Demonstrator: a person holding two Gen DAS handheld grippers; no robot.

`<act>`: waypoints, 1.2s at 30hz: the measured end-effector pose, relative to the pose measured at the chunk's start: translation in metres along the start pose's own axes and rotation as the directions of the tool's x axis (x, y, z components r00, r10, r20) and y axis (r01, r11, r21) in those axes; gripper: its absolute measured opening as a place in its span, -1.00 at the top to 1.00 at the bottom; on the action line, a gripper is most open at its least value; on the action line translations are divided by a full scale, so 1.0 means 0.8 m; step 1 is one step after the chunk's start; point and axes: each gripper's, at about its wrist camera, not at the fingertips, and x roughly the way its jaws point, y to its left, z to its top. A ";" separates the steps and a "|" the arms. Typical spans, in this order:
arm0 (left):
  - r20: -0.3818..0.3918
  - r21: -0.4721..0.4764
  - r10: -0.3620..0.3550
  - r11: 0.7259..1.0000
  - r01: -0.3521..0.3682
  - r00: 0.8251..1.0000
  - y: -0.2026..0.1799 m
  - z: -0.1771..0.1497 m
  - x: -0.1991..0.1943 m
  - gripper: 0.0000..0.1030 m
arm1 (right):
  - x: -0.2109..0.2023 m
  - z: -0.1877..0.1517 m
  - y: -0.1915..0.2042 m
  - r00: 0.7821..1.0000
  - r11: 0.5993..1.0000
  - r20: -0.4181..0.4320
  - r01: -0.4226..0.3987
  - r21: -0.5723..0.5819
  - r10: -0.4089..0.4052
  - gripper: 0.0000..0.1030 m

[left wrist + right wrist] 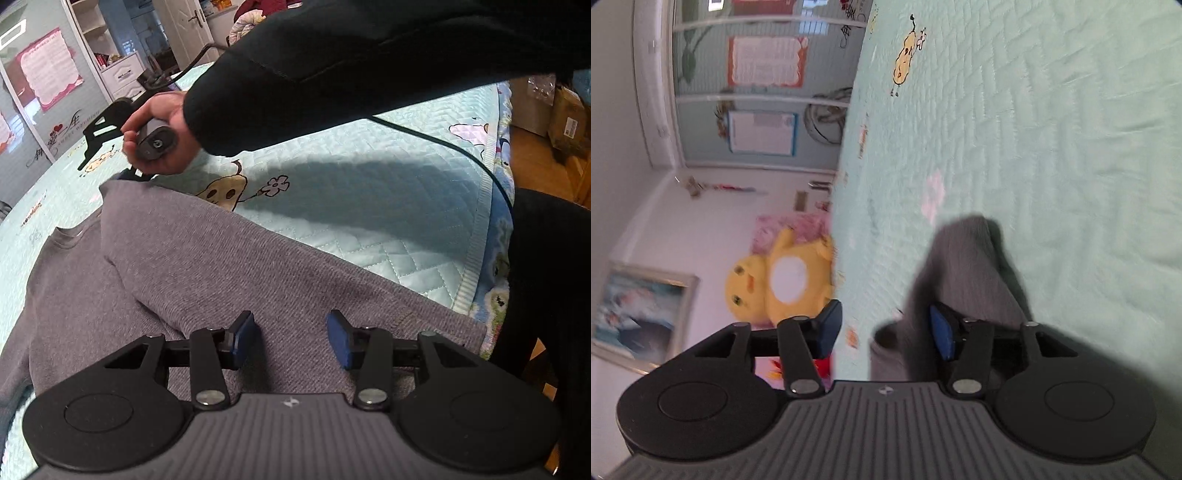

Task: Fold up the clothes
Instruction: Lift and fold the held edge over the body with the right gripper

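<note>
Grey sweater (229, 266) near bed (388, 206) edge, open quilt beyond. Left gripper (291, 338) fingers spread above fabric, holding nothing; right gripper (882, 328) fingers spread, sleeve beside one pad.

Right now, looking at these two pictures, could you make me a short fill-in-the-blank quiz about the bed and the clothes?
1. The garment spread on the bed is a ____ sweater.
2. The quilted bedspread is pale ____.
3. The left gripper hovers over the sweater with its jaws ____.
4. The plush toy beyond the bed's edge, seen past the right gripper, is ____.

Missing words: grey; green; open; yellow
</note>
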 end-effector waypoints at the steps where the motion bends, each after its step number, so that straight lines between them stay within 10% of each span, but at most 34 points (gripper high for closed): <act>1: -0.001 0.005 0.000 1.000 0.000 1.000 0.000 0.001 0.000 0.08 | 0.000 0.001 0.003 1.000 1.000 -0.003 0.007 -0.018 -0.007 -0.10; 7: -0.006 0.026 0.000 1.000 0.000 1.000 0.000 0.001 0.000 0.08 | -0.055 0.001 0.039 0.992 0.977 0.130 0.033 -0.213 -0.005 -0.10; 11: -0.018 0.027 -0.003 1.000 0.003 1.000 0.000 0.004 0.002 0.07 | -0.072 -0.022 0.062 0.998 0.950 0.044 -0.034 -0.310 0.050 -0.11; 15: -0.023 0.028 0.003 1.000 -0.002 1.000 0.000 0.006 0.003 0.00 | -0.027 -0.033 0.062 0.997 0.930 -0.034 0.053 -0.365 -0.070 -0.21; 18: -0.021 0.025 0.007 1.000 -0.007 1.000 0.001 0.005 0.003 -0.03 | -0.002 -0.021 0.045 0.979 0.916 0.008 0.192 -0.351 -0.202 0.24; 25: 0.000 0.010 -0.003 1.000 0.003 1.000 0.004 0.000 0.004 -0.04 | -0.051 -0.087 0.090 1.000 0.877 -0.013 -0.011 -0.481 0.006 -0.22; 27: -0.001 0.010 0.000 1.000 0.000 1.000 0.003 0.001 0.005 -0.04 | -0.034 -0.089 0.073 0.996 0.877 -0.053 0.040 -0.479 -0.075 -0.23; 31: -0.007 -0.002 0.004 1.000 -0.004 1.000 0.003 0.003 0.005 -0.04 | -0.001 -0.046 0.024 0.988 0.936 -0.042 0.125 -0.329 -0.147 0.64; 36: 0.010 -0.023 0.007 1.000 -0.006 1.000 0.003 -0.001 0.004 -0.04 | -0.041 -0.080 0.064 0.994 0.919 -0.038 0.079 -0.387 -0.102 0.38</act>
